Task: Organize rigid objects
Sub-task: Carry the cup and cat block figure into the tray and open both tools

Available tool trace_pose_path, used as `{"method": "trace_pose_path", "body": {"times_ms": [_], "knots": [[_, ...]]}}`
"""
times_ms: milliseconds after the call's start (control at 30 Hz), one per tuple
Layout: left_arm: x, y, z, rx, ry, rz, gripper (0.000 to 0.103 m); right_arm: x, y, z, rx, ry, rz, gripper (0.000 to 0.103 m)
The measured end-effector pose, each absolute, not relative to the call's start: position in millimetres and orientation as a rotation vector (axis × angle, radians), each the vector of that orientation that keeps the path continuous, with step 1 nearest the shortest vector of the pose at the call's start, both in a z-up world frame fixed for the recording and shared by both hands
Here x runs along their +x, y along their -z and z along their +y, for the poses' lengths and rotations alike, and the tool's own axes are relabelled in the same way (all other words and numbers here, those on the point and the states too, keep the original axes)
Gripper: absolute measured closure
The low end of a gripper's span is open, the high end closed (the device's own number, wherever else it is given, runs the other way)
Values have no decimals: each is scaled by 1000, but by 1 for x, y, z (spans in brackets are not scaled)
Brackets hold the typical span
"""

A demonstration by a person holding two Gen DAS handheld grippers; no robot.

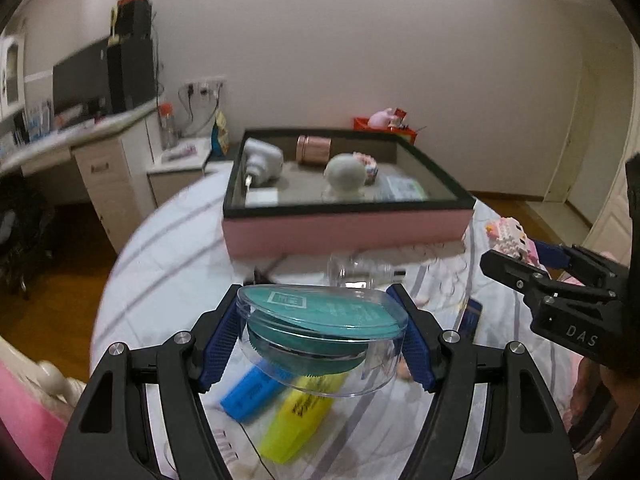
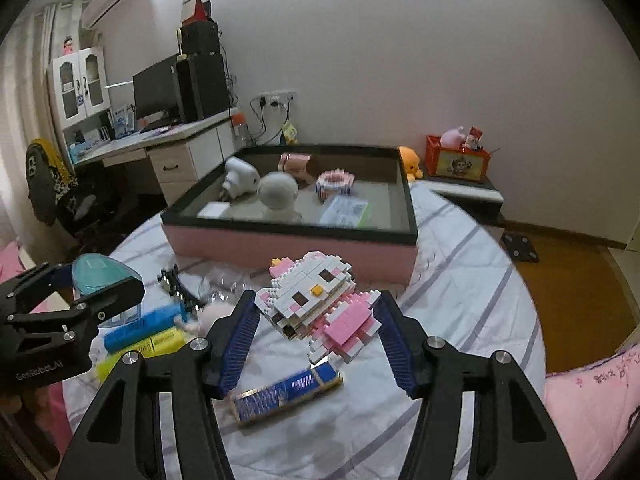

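My left gripper clamps a clear round case with a teal disc inside, while my right gripper grasps a pink-and-white brick-built cat above the bedsheet.

Dim, warm indoor light; fisheye bending – dark vignetted corners; slight motion blur.

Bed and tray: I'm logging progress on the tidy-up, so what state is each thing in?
Left gripper: shut on clear round case, lifted.
Right gripper: shut on brick-built cat figure, lifted.
Pink tray: open, partly filled.
Copper jar: on its side in tray.
Blue box: flat on bedsheet.
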State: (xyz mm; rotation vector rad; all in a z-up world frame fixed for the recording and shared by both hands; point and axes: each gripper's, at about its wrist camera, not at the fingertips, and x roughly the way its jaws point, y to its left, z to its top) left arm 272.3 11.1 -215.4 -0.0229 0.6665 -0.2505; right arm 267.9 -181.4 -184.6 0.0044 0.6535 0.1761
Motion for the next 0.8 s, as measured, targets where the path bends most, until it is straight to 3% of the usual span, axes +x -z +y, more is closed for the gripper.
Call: {"method": "trace_pose_path", "body": {"times_ms": [367,800], "knots": [[258,196,-4,2,242,561,31,253,182,-180,38,-188,621,43],[246,139,-21,37,202,389,31,237,123,-176,21,-172,467,43]]}}
